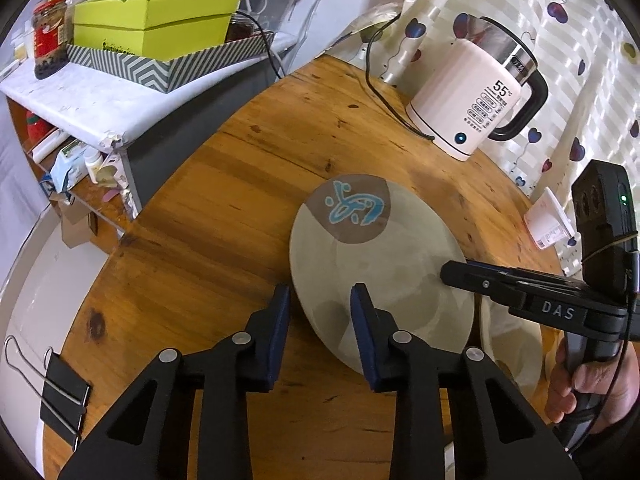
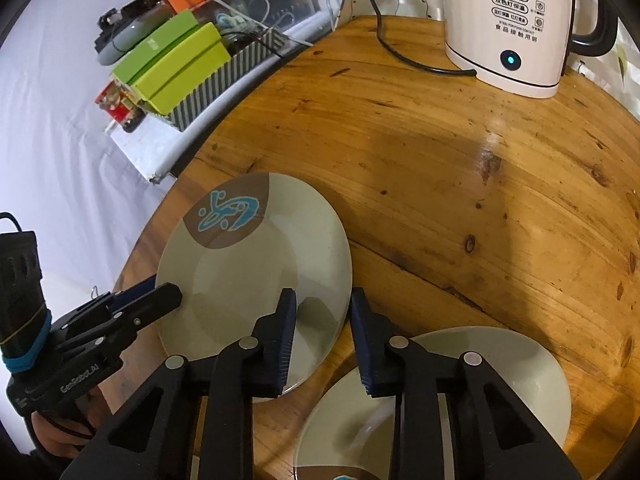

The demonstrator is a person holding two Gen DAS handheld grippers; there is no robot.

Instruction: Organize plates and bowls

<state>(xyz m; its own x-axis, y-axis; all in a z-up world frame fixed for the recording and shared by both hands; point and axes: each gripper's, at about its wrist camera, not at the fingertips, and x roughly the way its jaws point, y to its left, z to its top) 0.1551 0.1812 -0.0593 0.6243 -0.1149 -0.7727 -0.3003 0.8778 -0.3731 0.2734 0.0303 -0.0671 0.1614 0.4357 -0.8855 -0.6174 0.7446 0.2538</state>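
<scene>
A: What does the plate (image 1: 380, 256) look like?

B: Pale grey-green, with a brown patch and a blue figure at its far rim. It lies on the wooden worktop (image 1: 240, 184).

A: And the claws?

B: The left claw (image 1: 320, 300) straddles its near-left rim, the right claw (image 2: 323, 304) its near-right rim. Both stand narrowed, but I cannot tell whether the pads press. Two more plates (image 2: 500, 360) lie under the right claw.

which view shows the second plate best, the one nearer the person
The right wrist view: the second plate lies largely exposed between and below that claw's arms, with a bowl overlapping its far edge. The left wrist view hides it; only the bowl shows past the decorated plate.
</scene>
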